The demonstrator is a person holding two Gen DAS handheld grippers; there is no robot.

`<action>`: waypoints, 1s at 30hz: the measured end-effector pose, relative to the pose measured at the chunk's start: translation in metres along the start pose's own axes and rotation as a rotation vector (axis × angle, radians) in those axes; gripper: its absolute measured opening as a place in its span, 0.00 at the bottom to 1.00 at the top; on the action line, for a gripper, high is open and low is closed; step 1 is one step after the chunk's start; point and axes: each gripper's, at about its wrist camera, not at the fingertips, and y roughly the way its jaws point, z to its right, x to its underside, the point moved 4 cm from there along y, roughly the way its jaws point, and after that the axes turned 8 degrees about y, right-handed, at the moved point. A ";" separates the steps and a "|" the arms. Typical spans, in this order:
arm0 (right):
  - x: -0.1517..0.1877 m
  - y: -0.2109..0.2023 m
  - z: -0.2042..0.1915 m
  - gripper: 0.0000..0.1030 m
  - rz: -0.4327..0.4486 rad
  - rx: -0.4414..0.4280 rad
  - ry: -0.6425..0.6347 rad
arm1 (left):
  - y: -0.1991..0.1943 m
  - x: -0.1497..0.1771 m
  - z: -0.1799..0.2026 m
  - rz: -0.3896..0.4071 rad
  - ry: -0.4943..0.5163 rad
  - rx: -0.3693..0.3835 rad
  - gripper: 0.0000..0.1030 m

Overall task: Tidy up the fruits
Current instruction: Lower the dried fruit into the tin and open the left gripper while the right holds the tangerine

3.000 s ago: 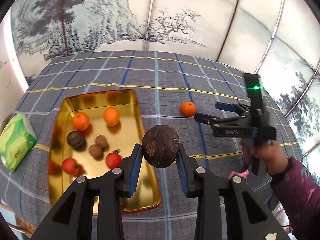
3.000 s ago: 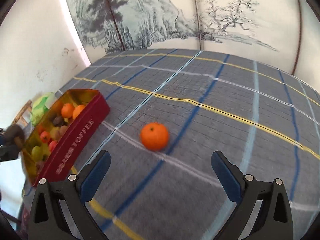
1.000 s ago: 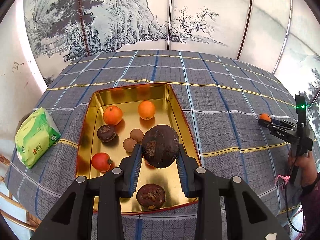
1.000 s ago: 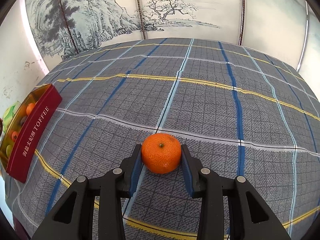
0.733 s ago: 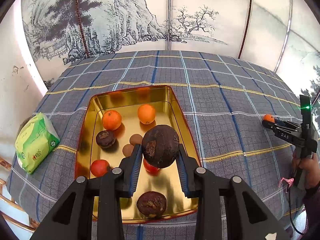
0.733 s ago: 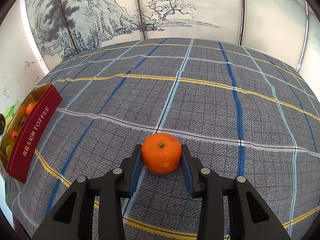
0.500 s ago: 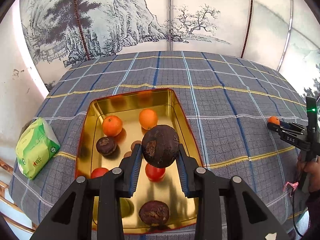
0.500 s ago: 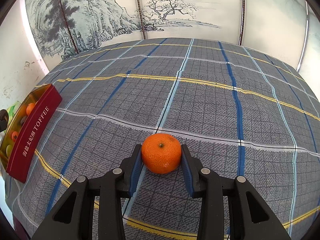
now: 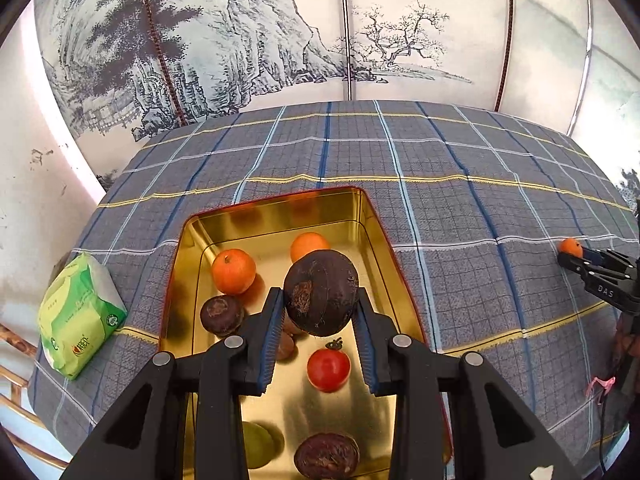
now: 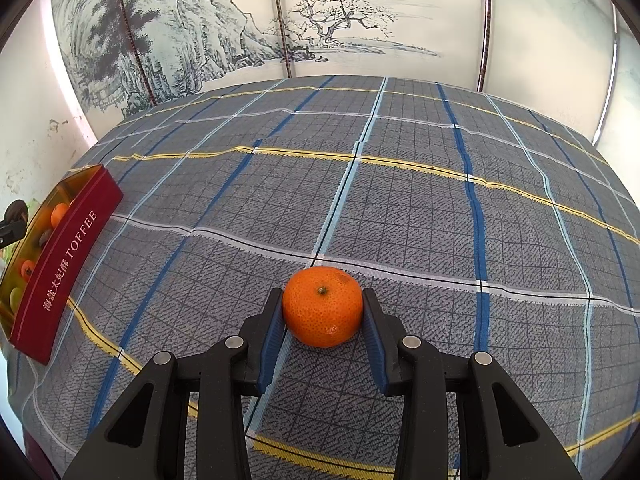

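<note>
Left tongs (image 9: 320, 330) clamp dark fruit (image 9: 321, 293), now farther over tin (image 9: 370, 216); right tongs (image 10: 323, 330) grip tangerine (image 10: 322, 306) (unmoved).

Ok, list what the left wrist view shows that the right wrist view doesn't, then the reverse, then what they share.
Left wrist only: the left gripper clamped on a dark round fruit above the gold tin, whose floor holds a red tomato, and a green packet beside it.

Right wrist only: the tin's red side lettered TOFFEE.

Both: the plaid cloth, the tin, and the right gripper closed on a mandarin.

brown fruit (image 9: 287, 344) behind gripper, green fruit (image 9: 256, 446) half hidden
</note>
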 end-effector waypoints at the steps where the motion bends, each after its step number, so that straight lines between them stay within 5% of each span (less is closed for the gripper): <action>1: 0.000 0.000 0.000 0.38 0.000 -0.001 0.001 | 0.001 -0.001 0.000 -0.001 0.001 -0.002 0.29; 30: -0.001 0.001 -0.003 0.39 -0.001 0.004 -0.003 | 0.025 0.001 -0.022 -0.042 -0.007 -0.042 0.29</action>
